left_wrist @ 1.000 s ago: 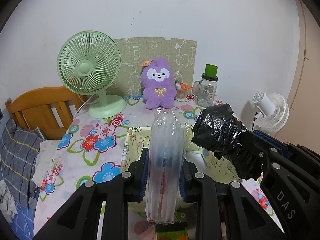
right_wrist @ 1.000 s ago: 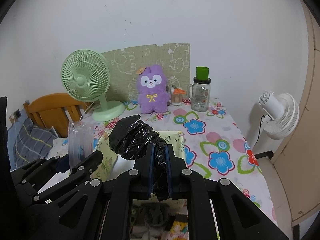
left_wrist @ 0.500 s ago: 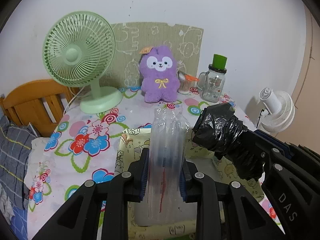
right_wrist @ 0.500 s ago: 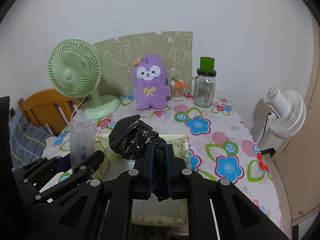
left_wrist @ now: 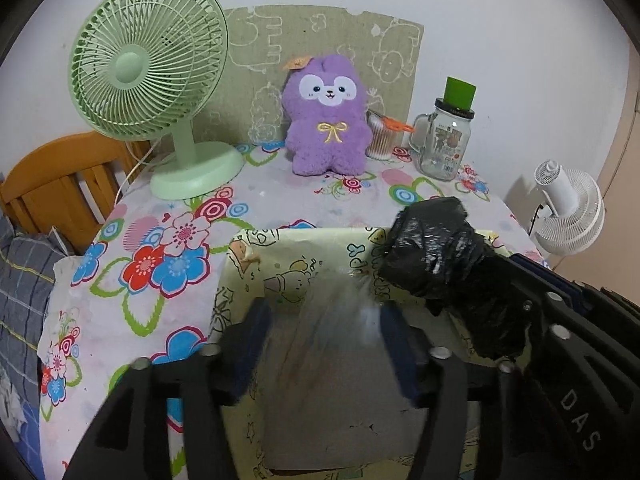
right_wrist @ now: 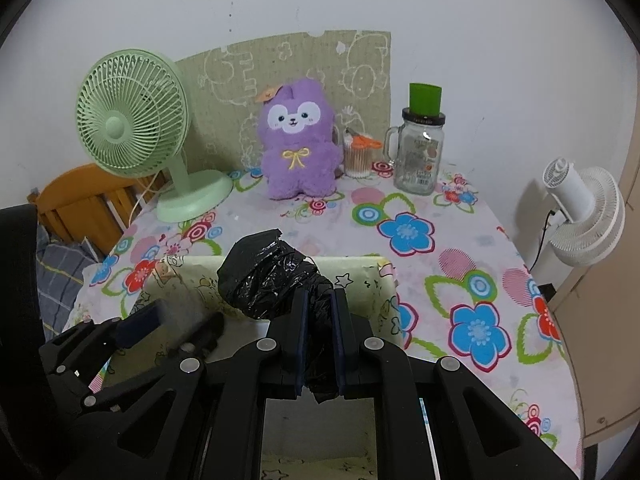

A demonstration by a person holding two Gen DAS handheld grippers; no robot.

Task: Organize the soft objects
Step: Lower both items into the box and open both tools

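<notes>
My left gripper (left_wrist: 326, 320) is open above a pale yellow cartoon-print box (left_wrist: 240, 276). A clear air-cushion packet (left_wrist: 336, 332) shows as a motion blur between its spread fingers, loose over the box. My right gripper (right_wrist: 319, 312) is shut on a crumpled black plastic bag (right_wrist: 264, 280) and holds it over the same box (right_wrist: 384, 292). The bag also shows in the left wrist view (left_wrist: 436, 256). A purple plush toy (right_wrist: 296, 140) sits upright at the back of the table.
A green desk fan (left_wrist: 152, 76) stands at the back left. A glass jar with a green lid (left_wrist: 448, 136) and a cup of cotton swabs (right_wrist: 358, 156) stand beside the plush. A wooden chair (left_wrist: 60, 184) is left of the table, a white fan (right_wrist: 584, 216) right.
My left gripper's fingers have spread apart and the clear packet has slipped down out of their grip toward the box. Both grippers have moved forward over the box. The right keeps the black bag.
</notes>
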